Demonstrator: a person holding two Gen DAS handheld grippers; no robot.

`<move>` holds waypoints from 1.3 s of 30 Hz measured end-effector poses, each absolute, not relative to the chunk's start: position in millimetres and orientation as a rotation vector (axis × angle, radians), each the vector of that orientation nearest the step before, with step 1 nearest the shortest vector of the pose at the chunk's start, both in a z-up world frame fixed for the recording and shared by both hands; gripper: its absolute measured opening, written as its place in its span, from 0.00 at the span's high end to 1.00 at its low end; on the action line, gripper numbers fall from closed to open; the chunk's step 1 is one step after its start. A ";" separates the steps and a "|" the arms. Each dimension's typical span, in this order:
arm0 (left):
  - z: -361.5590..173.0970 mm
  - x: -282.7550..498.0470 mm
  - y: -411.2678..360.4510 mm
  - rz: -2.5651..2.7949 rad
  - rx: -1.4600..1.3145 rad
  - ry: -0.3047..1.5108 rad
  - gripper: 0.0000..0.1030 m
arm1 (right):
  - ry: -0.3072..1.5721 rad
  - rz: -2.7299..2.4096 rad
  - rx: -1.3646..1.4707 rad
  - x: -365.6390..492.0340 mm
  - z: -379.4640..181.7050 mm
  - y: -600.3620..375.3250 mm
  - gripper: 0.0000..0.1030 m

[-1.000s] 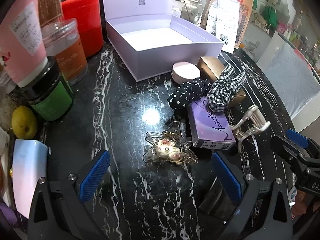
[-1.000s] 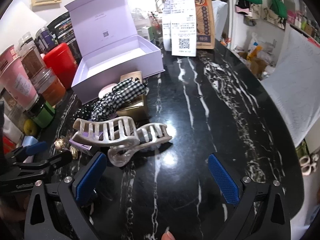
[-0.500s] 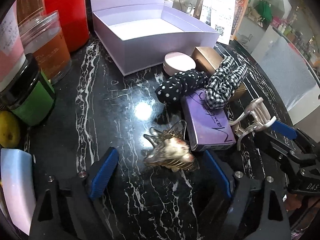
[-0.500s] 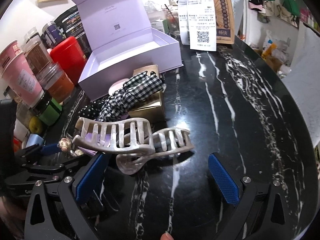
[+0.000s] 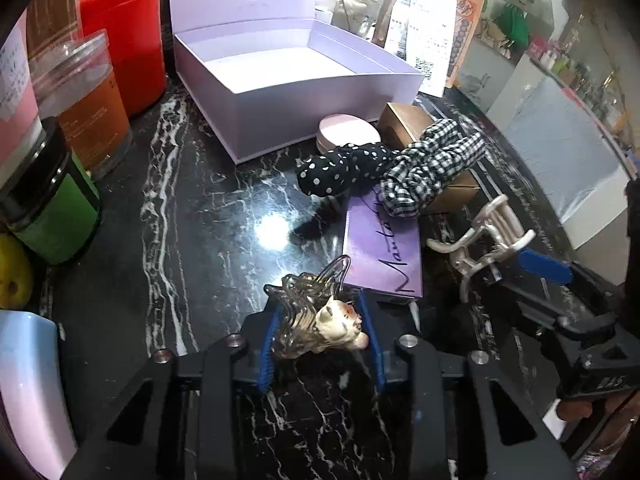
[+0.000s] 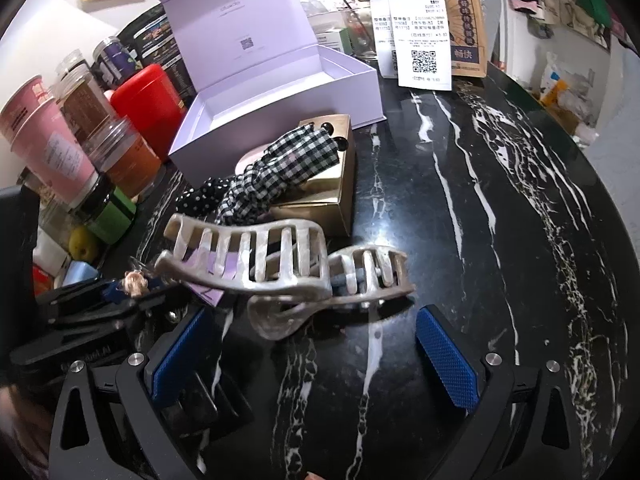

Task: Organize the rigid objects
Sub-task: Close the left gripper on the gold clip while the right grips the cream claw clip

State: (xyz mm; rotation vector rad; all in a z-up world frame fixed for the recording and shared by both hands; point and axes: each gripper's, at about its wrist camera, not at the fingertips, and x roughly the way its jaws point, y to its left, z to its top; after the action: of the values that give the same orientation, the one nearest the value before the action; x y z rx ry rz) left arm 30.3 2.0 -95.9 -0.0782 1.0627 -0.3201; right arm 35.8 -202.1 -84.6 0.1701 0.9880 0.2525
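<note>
The small clear hair clip (image 5: 316, 320) has just been squeezed by the left claw (image 5: 320, 344), ready for the purple box (image 5: 256, 92); the right claw (image 6: 316, 360) is held wide.

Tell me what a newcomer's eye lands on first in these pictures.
First, the open lilac box at the back of the black marble table, its lid standing up. Next, the left tongs have just closed on a clear hair clip with a small figurine. In the right wrist view a big pearly claw clip lies just ahead of the open right tongs.
</note>
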 end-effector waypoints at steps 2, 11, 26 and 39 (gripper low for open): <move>-95.6 29.0 4.8 -0.324 -0.083 1.062 0.66 | 0.990 0.256 0.164 31.3 -84.9 -202.1 0.00; -95.6 24.4 18.1 -0.325 -0.134 1.075 0.66 | 0.966 0.242 0.208 28.2 -90.2 -199.7 0.00; -97.1 26.1 30.1 -0.302 -0.181 1.079 0.66 | 0.859 0.252 0.294 55.5 -96.8 -195.9 0.15; -97.3 27.8 27.5 -0.308 -0.177 1.082 0.66 | 0.813 0.235 0.331 51.0 -93.3 -210.9 0.71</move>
State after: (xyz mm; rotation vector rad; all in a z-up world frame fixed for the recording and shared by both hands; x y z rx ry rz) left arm 27.8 27.5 -97.3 -0.1772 1.0822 -0.3084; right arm 51.0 -210.9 -93.3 0.3307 0.8128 0.2345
